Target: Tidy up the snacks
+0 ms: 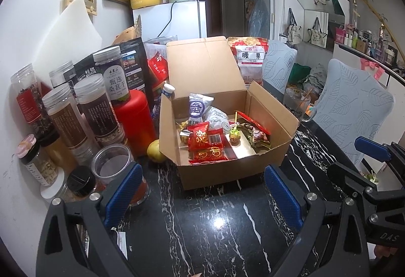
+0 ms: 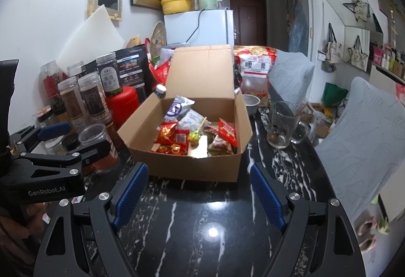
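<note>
An open cardboard box (image 1: 225, 170) (image 2: 192, 168) stands on the black marble table, its lid flap raised at the back. Inside lie red snack packets (image 1: 205, 137) (image 2: 168, 134), a white and blue bag (image 1: 198, 106) (image 2: 178, 106), a green lollipop (image 1: 234, 134) (image 2: 195, 136) and more wrapped sweets. My left gripper (image 1: 202, 191) hovers just in front of the box, open and empty. My right gripper (image 2: 198, 193) is also open and empty, short of the box's front wall. The left gripper (image 2: 73, 135) shows at the left of the right wrist view; the right gripper (image 1: 374, 158) shows at the right of the left wrist view.
Several jars (image 1: 65, 115) (image 2: 86, 97) and a red canister (image 1: 134, 120) crowd the table's left side, with a yellow fruit (image 1: 155, 151) by the box. A cashew bag (image 1: 250, 59) (image 2: 254, 72) stands behind. A glass mug (image 2: 283, 125) and covered chairs (image 1: 354, 110) are on the right.
</note>
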Motion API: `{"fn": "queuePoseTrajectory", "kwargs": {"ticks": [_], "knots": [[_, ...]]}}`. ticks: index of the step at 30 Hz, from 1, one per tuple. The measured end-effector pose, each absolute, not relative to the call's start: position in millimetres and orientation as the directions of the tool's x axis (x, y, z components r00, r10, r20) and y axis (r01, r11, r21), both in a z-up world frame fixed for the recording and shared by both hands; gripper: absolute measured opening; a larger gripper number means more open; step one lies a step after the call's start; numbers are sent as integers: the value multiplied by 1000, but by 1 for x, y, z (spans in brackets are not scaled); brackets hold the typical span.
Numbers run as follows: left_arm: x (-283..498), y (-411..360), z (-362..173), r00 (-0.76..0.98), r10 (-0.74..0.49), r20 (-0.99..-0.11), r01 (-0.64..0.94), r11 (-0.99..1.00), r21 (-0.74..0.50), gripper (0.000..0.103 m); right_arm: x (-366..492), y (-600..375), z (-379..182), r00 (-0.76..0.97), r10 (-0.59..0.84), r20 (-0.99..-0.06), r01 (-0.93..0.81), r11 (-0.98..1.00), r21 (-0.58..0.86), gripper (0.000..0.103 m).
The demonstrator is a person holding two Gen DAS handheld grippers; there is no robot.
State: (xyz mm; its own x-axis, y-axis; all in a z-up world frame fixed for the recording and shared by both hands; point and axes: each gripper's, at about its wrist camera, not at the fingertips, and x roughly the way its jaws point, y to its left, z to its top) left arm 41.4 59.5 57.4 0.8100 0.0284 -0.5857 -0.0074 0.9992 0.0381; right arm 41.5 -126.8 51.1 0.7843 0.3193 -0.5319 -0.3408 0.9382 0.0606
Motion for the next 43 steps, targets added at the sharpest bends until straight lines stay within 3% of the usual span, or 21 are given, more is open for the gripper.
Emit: {"fn": "queuePoseTrajectory", "kwargs": {"ticks": [43], "knots": [[58,50,44,783,6,-622,35,998,53,99,50,-134,33,769,288,-571,-290,953,90,84]]}}
